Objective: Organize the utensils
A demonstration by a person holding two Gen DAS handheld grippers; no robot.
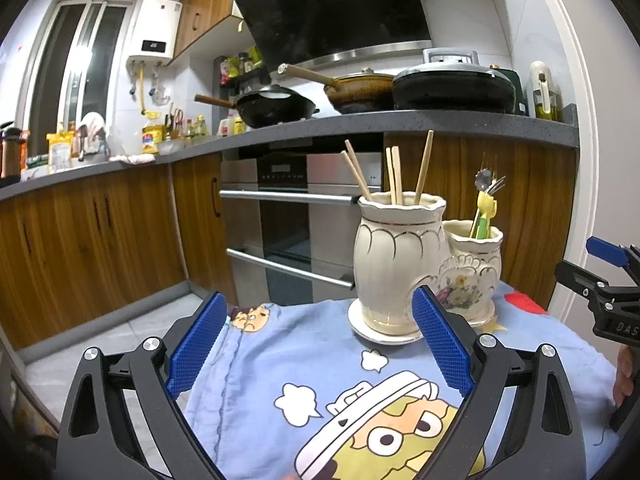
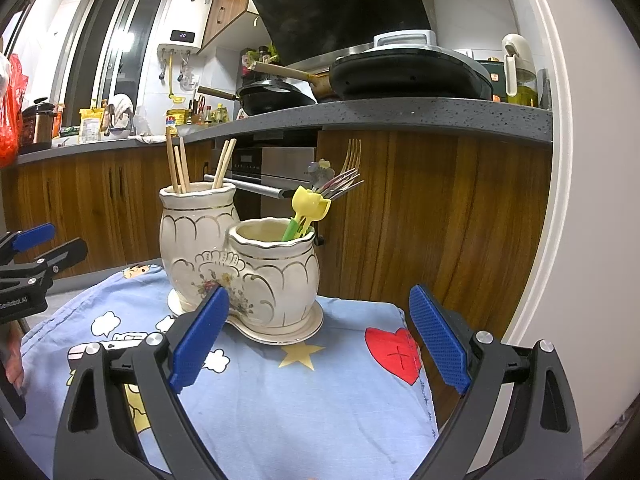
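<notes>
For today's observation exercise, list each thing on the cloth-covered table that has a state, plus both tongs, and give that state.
Left tongs: open, empty.
Right tongs: open, empty.
Taller ceramic jar: upright, holding wooden chopsticks.
Shorter ceramic jar: upright, holding forks and yellow and green plastic utensils.
Cartoon cloth: spread flat, no loose utensils on it.

Water heater (image 2: 185, 24) display: "20".

On the desk (image 2: 280, 420) stood a double holder (image 2: 240, 272), chopsticks (image 2: 178, 168) in its taller pot, forks (image 2: 340, 184) in the shorter.
</notes>
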